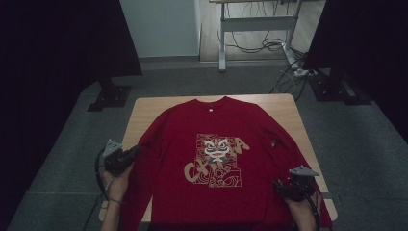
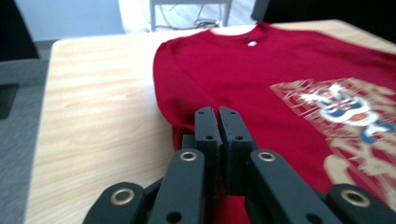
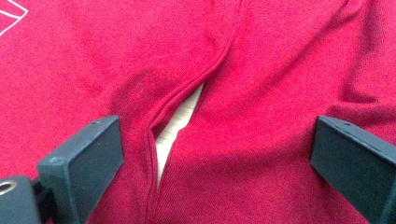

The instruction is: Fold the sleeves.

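**Red sweatshirt flat on the table, my two grippers at its lower corners**

The red sweatshirt (image 1: 216, 144) lies spread face up on the wooden table (image 1: 144, 108), filling the middle of the high view, neck toward the top. My left gripper (image 1: 126, 156) sits at the lower left, at the sleeve's edge; its jaws are pressed together, and I can't tell whether any cloth is pinched between them (they look bare at the tips). My right gripper (image 1: 285, 188), lower right, holds its jaws wide apart over the sleeve seam (image 3: 187, 93), gripping nothing.
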Available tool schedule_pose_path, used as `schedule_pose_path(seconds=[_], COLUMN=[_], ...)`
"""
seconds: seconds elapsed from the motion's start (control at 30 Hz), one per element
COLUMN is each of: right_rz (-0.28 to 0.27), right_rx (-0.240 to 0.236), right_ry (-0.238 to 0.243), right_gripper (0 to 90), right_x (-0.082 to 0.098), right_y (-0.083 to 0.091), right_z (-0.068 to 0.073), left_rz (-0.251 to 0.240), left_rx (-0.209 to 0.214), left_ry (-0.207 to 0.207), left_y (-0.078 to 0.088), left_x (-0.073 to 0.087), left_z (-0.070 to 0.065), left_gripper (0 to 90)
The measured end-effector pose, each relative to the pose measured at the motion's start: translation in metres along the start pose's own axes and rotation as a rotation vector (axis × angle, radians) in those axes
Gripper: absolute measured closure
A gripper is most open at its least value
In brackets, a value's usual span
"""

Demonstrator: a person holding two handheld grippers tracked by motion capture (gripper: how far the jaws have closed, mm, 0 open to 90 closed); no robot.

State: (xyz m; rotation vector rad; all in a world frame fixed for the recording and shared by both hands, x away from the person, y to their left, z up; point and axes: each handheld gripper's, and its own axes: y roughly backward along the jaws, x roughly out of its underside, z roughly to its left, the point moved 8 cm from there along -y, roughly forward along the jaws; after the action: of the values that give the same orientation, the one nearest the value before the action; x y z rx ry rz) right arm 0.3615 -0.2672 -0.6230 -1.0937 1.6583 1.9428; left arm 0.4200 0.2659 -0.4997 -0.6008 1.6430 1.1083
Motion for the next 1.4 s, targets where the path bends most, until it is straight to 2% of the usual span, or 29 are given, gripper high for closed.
schedule_pose_path(seconds=[0.1,0.2,0.23,0.33,0.37,0.47,0.5,0.57,0.7,0.73,0.8,0.83,1.0,1.07,1.1,1.17,1.27,1.3,1.4], right_rz=[0.0,0.0,0.0,0.0,0.0,0.0,0.0,0.0,0.0,0.0,0.0,0.0,0.0,0.0,0.0,0.0,0.001,0.001,0.001], right_rx=[0.0,0.0,0.0,0.0,0.0,0.0,0.0,0.0,0.0,0.0,0.0,0.0,0.0,0.0,0.0,-0.001,-0.001,-0.001,-0.002], right_ry=[0.0,0.0,0.0,0.0,0.0,0.0,0.0,0.0,0.0,0.0,0.0,0.0,0.0,0.0,0.0,0.0,0.001,0.001,0.002], right_gripper=[3.1,3.0,3.0,3.1,3.1,3.0,3.1,3.1,3.0,3.0,3.0,3.0,3.0,3.0,3.0,2.9,2.8,2.8,2.8], right_x=[0.0,0.0,0.0,0.0,0.0,0.0,0.0,0.0,0.0,0.0,0.0,0.0,0.0,0.0,0.0,0.0,0.0,0.0,0.0], right_y=[0.0,0.0,0.0,0.0,0.0,0.0,0.0,0.0,0.0,0.0,0.0,0.0,0.0,0.0,0.0,0.0,0.0,0.0,0.0], right_z=[0.0,0.0,0.0,0.0,0.0,0.0,0.0,0.0,0.0,0.0,0.0,0.0,0.0,0.0,0.0,0.0,0.0,0.0,0.0], left_rz=[-0.001,-0.001,-0.002,-0.002,-0.001,-0.001,0.003,0.004,0.004,0.016,0.018,0.023,0.042,0.042,0.054,0.062,0.062,0.077,0.09], left_rx=[0.022,0.022,0.047,0.047,0.067,0.071,0.084,0.093,0.093,0.113,0.117,0.128,0.142,0.142,0.151,0.158,0.158,0.171,0.182], left_ry=[-0.015,-0.015,-0.028,-0.028,-0.047,-0.049,-0.068,-0.072,-0.072,-0.084,-0.087,-0.092,-0.116,-0.116,-0.125,-0.128,-0.128,-0.133,-0.14], left_y=[-0.004,-0.004,-0.01,-0.01,-0.014,-0.015,-0.019,-0.022,-0.022,-0.03,-0.031,-0.036,-0.046,-0.046,-0.052,-0.057,-0.057,-0.064,-0.072], left_x=[-0.005,-0.005,-0.011,-0.011,-0.016,-0.018,-0.021,-0.021,-0.021,-0.021,-0.021,-0.021,-0.02,-0.02,-0.018,-0.015,-0.015,-0.011,-0.007], left_z=[-0.011,-0.011,-0.024,-0.024,-0.036,-0.039,-0.048,-0.053,-0.053,-0.064,-0.066,-0.072,-0.084,-0.084,-0.091,-0.095,-0.095,-0.102,-0.109], left_gripper=[87.3,87.3,87.3,87.3,87.3,87.3,87.3,87.3,87.3,87.3,87.3,87.3,87.3,87.3,87.3,87.3,87.3,87.3,87.3])
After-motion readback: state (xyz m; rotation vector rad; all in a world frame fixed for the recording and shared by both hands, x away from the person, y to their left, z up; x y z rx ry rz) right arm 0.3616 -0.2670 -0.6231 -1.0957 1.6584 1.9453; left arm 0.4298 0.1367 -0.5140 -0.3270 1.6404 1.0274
